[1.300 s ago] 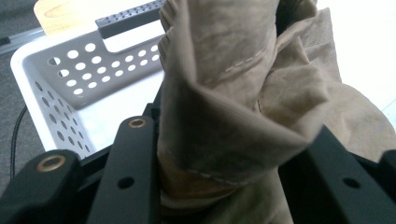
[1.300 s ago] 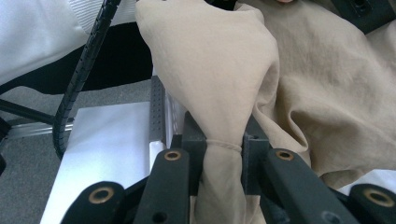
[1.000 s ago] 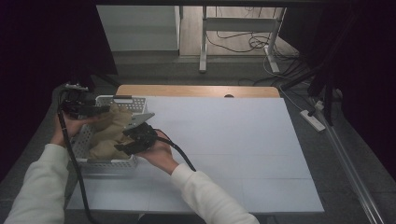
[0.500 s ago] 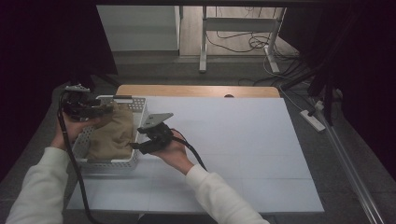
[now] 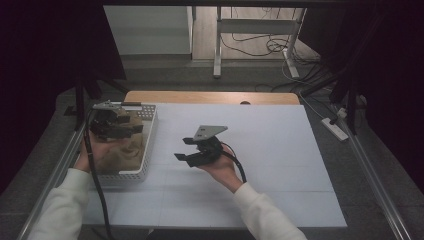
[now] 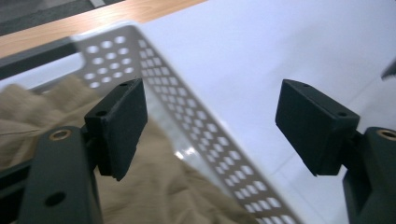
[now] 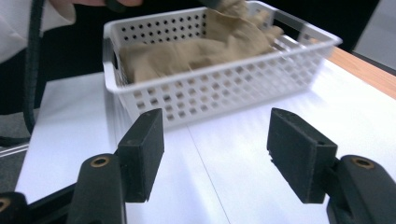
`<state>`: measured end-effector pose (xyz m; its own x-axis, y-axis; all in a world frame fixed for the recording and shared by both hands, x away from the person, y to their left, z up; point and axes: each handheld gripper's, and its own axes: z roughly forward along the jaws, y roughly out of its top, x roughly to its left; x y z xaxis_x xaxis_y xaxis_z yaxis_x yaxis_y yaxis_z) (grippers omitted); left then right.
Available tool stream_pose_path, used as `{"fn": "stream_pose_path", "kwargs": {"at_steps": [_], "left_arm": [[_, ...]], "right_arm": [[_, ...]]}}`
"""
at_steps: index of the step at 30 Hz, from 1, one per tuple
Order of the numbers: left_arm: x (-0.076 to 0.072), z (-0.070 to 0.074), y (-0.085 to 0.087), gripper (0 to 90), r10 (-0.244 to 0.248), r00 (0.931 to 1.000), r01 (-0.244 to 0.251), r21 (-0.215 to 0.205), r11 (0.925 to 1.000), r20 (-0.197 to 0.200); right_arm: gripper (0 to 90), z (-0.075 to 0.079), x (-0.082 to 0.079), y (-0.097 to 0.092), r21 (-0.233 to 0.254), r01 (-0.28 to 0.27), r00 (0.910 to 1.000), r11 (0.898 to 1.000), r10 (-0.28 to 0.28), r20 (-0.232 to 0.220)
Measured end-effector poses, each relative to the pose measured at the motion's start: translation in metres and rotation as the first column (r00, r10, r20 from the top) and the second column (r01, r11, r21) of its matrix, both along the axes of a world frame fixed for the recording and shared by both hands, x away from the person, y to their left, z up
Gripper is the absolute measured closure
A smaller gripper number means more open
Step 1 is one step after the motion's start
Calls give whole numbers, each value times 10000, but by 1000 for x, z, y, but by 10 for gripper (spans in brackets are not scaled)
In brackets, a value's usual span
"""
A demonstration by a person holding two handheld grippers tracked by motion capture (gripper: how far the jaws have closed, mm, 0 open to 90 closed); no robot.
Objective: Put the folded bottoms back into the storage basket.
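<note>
While one white counter [image 5: 260, 150] with a wooden far edge carries the scene, a single white perforated basket [image 5: 148, 145] stands at its left side, and inside it lies one crumpled tan cloth [image 5: 117, 152], heaped higher toward the far end. Two claws are in view. Hovering over the basket's far end, the left claw [image 5: 134, 129] has its jaws parted with nothing between them; they have just been closing a little, and the left gripper view shows them straddling the basket's perforated wall with the cloth under one jaw. Well apart from the basket, above bare counter, the right claw [image 5: 184, 148] points toward the basket with jaws wide and empty.
</note>
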<state>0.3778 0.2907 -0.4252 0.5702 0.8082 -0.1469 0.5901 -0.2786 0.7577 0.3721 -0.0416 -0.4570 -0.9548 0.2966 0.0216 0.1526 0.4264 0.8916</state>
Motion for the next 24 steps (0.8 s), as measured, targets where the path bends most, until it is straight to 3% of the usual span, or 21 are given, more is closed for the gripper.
{"fn": "stream_pose_path", "kwargs": {"at_steps": [8,17,24], "left_arm": [[-20,0,-29,245,-229,9996,229,28,9997,179],[-41,-7,-50,270,-398,9992,399,-162,9991,84],[-61,-12,-67,261,-697,9974,698,-33,9976,164]], "right_arm": [[364,-3,-7,-62,-149,497,9988,9987,-497,-39],[360,-2,-16,-104,-435,647,9979,9970,-646,39],[356,-8,-31,-140,-747,1015,9948,9920,-1008,139]]}}
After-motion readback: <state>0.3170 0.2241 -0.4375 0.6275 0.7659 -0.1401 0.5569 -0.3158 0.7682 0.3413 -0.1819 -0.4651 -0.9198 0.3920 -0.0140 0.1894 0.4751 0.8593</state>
